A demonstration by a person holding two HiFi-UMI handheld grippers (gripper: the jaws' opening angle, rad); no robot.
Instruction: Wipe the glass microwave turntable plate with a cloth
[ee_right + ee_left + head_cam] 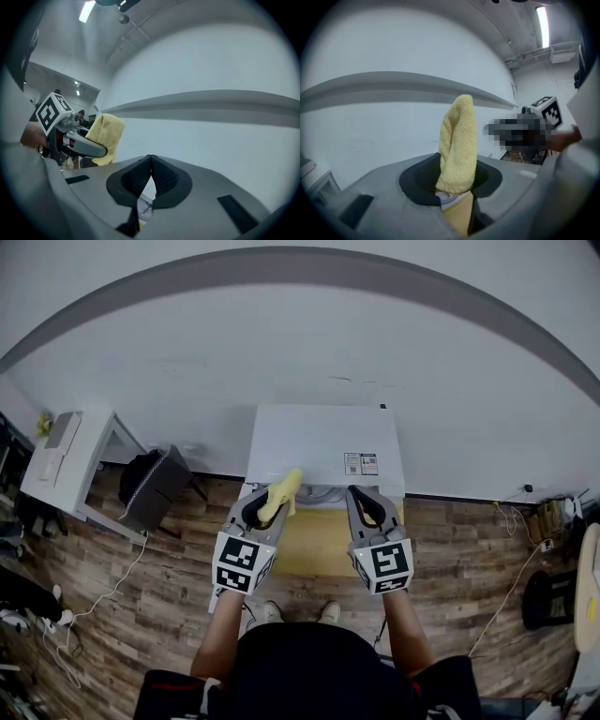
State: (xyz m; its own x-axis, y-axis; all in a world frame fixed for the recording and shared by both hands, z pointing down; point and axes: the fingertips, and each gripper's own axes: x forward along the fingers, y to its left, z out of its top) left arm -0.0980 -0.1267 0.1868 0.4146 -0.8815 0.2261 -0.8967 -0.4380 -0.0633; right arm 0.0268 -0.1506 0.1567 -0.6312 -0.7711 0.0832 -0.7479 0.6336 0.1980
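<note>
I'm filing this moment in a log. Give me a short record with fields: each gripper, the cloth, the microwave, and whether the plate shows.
left gripper: shut on the cloth, gripping its lower end
cloth: yellow, folded, sticking up out of the left gripper
right gripper: shut, nothing in it
microwave: white, seen from above, against the wall ahead of both grippers; whether the door is open cannot be told
table: tan, under the grippers
glass plate: not in view

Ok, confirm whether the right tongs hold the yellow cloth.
No, the right tongs are shut empty; the left tongs grip the cloth.
</note>
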